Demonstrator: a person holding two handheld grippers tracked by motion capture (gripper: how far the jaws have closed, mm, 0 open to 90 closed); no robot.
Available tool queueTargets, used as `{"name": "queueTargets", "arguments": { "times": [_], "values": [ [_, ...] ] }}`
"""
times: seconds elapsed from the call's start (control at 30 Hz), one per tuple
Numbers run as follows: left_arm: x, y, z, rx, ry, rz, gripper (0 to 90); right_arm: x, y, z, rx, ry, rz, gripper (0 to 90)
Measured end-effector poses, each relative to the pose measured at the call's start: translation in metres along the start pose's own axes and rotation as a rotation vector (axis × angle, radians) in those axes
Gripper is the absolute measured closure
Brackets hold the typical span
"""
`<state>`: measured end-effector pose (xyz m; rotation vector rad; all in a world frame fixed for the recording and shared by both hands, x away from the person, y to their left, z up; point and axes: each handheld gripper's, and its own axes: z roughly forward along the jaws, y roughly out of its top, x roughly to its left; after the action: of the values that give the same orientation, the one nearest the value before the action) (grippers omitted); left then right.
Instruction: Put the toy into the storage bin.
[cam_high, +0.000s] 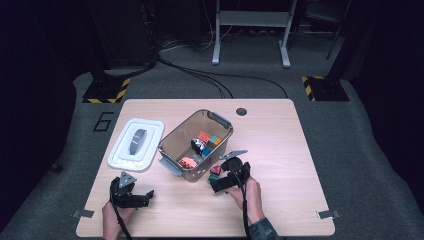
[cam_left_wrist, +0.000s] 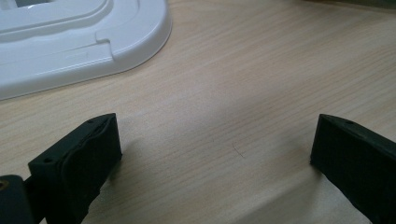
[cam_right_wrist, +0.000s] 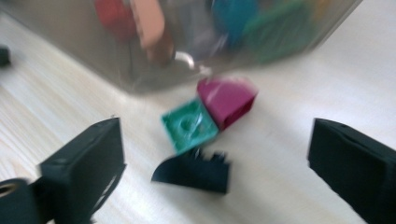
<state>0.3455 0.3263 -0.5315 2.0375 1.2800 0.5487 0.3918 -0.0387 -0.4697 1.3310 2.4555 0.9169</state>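
High view: clear bin (cam_high: 180, 140) mid-worktop (cam_high: 280, 200), white lid (cam_high: 120, 155) to its left. Right gripper (cam_right_wrist: 212, 163) spread wide, empty, over three loose blocks just outside the bin's near wall: black (cam_right_wrist: 194, 172), green (cam_right_wrist: 189, 125), magenta (cam_right_wrist: 226, 100). Best to close on one block only, squarely. Left gripper (cam_left_wrist: 210, 154) open, empty, beside the lid. A "6" (cam_high: 102, 121) marks the floor left of the bin.

This looks like a lab or recording studio rather than a home. A single light wooden table (cam_high: 280, 200) stands on grey carpet (cam_high: 350, 150) in a dim room with dark surroundings. Black stands rise from bases marked with yellow-and-black hazard tape (cam_high: 106, 91) at both far corners, cables (cam_high: 210, 77) run across the floor, and a grey metal frame (cam_high: 252, 30) stands behind.
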Motion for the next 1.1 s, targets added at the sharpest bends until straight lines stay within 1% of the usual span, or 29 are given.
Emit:
{"name": "queueTargets", "arguments": {
  "times": [0.03, 0.07, 0.1, 0.17, 0.2, 0.23, 0.27, 0.3, 0.33, 0.37, 0.43, 0.47, 0.5, 0.6, 0.77, 0.83, 0.9, 0.93, 1.07, 1.1],
  "values": [
    [-0.001, 0.0, 0.0, -0.002, -0.001, -0.008, 1.4, 0.001, -0.003, 0.004, 0.01, -0.006, -0.002, 0.0],
    [-0.001, 0.0, 0.0, -0.001, -0.001, -0.007, 1.4, 0.003, -0.007, 0.008, 0.028, -0.002, 0.006, 0.0],
    [-0.001, 0.0, 0.0, -0.001, -0.002, -0.009, 1.4, 0.004, -0.009, 0.01, 0.028, -0.004, 0.006, 0.0],
    [-0.001, 0.0, 0.0, -0.002, -0.001, -0.008, 1.4, 0.006, -0.014, 0.014, 0.037, -0.023, 0.006, 0.0],
    [-0.001, 0.0, 0.0, 0.0, -0.002, -0.01, 1.4, 0.006, -0.015, 0.016, 0.04, -0.022, 0.007, 1.6],
    [-0.001, 0.0, 0.0, -0.001, -0.001, -0.008, 1.4, 0.007, -0.016, 0.017, 0.045, -0.012, 0.003, 6.1],
    [-0.001, 0.0, 0.0, -0.002, -0.001, -0.008, 1.4, 0.008, -0.017, 0.018, 0.046, -0.014, 0.003, 9.4],
    [-0.001, 0.0, 0.0, -0.001, -0.001, -0.008, 1.4, 0.009, -0.018, 0.019, 0.049, -0.034, -0.003, 12.8],
    [-0.001, 0.0, 0.0, -0.001, -0.001, -0.009, 1.4, 0.009, -0.019, 0.02, 0.058, -0.028, -0.011, 14.1],
    [-0.001, 0.0, 0.0, -0.001, -0.001, -0.008, 1.4, 0.009, -0.02, 0.021, 0.059, -0.025, 0.0, 15.2],
    [-0.001, 0.0, 0.0, -0.001, -0.002, -0.009, 1.4, 0.01, -0.021, 0.021, 0.071, -0.026, 0.0, 23.6],
    [-0.001, 0.0, 0.0, -0.001, -0.001, -0.009, 1.4, 0.01, -0.022, 0.022, 0.074, -0.036, 0.004, 26.3],
    [-0.001, 0.0, 0.0, -0.001, -0.001, -0.008, 1.4, 0.01, -0.022, 0.022, 0.072, -0.036, 0.002, 31.6],
    [-0.001, 0.0, 0.0, -0.002, -0.001, -0.009, 1.4, 0.009, -0.022, 0.02, 0.066, -0.037, -0.004, 40.1],
    [-0.001, 0.0, 0.0, -0.002, -0.001, -0.009, 1.4, 0.005, -0.021, 0.017, 0.061, -0.041, -0.005, 42.2],
    [-0.001, 0.0, 0.0, 0.001, -0.003, -0.01, 1.4, 0.003, -0.022, 0.014, 0.06, -0.037, -0.013, 42.4],
    [-0.001, 0.0, 0.0, -0.002, -0.001, -0.009, 1.4, 0.001, -0.022, 0.011, 0.047, -0.031, -0.012, 42.5],
    [-0.001, 0.0, 0.0, -0.002, -0.001, -0.009, 1.4, 0.001, -0.021, 0.009, 0.043, -0.042, -0.011, 42.5],
    [-0.001, 0.0, 0.0, -0.002, -0.001, -0.009, 1.4, -0.004, -0.02, 0.005, 0.022, -0.029, -0.009, 42.6],
    [-0.001, 0.0, 0.0, -0.001, -0.002, -0.008, 1.4, -0.006, -0.02, 0.003, 0.018, -0.027, -0.002, 42.6]
  ]
}}
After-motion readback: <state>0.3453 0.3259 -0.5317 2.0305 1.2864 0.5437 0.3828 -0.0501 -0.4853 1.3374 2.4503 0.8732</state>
